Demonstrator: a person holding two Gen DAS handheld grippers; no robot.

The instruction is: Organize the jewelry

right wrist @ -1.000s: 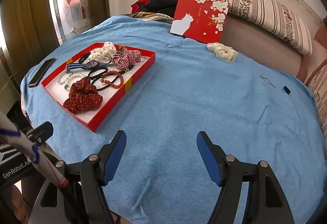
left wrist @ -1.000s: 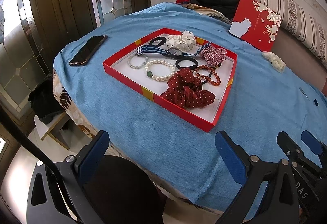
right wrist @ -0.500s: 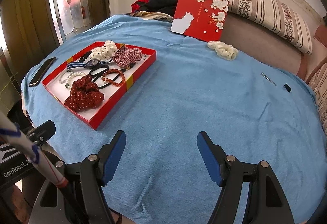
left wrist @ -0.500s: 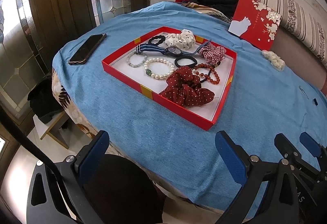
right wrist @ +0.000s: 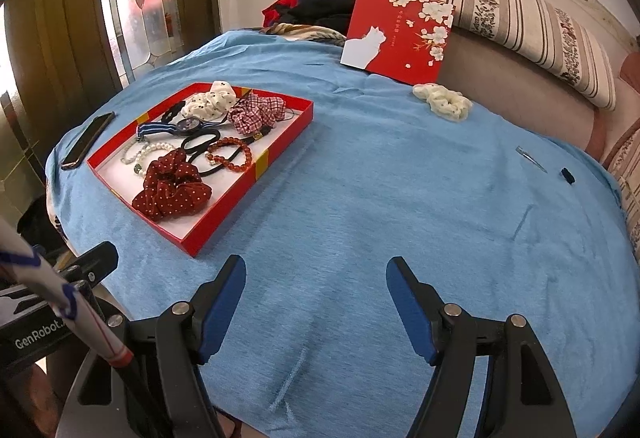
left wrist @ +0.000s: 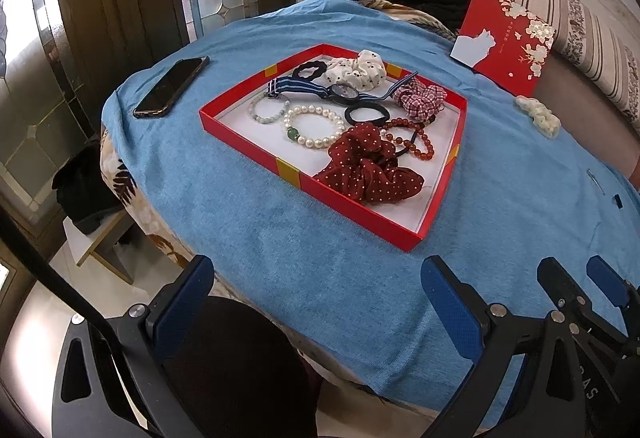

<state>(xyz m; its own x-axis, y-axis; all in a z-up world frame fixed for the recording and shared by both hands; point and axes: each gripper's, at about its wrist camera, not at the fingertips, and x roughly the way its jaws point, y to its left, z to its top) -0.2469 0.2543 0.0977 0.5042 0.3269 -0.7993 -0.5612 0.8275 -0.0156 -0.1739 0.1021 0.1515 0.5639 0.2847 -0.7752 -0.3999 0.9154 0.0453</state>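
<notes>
A red tray (left wrist: 372,220) (right wrist: 288,136) lies on the blue cloth and holds a dark red dotted scrunchie (left wrist: 368,170) (right wrist: 172,184), a pearl bracelet (left wrist: 316,126), a red bead bracelet (right wrist: 230,154), a striped watch (left wrist: 316,88), a checked scrunchie (right wrist: 256,112), a white scrunchie (left wrist: 356,68) and black hair ties. A cream scrunchie (right wrist: 442,100) (left wrist: 538,116) lies outside the tray near the red lid. My left gripper (left wrist: 316,302) is open and empty near the table's front edge. My right gripper (right wrist: 316,298) is open and empty over bare cloth.
A black phone (left wrist: 172,86) lies left of the tray. The red lid with a white cat (right wrist: 396,34) leans against a striped cushion (right wrist: 520,18). Metal tweezers (right wrist: 530,158) and a small black piece (right wrist: 567,175) lie at the right. Dark clothes (right wrist: 320,8) sit at the back.
Both grippers have drawn back slightly from the tray and stay open. Nothing on the table has moved.
</notes>
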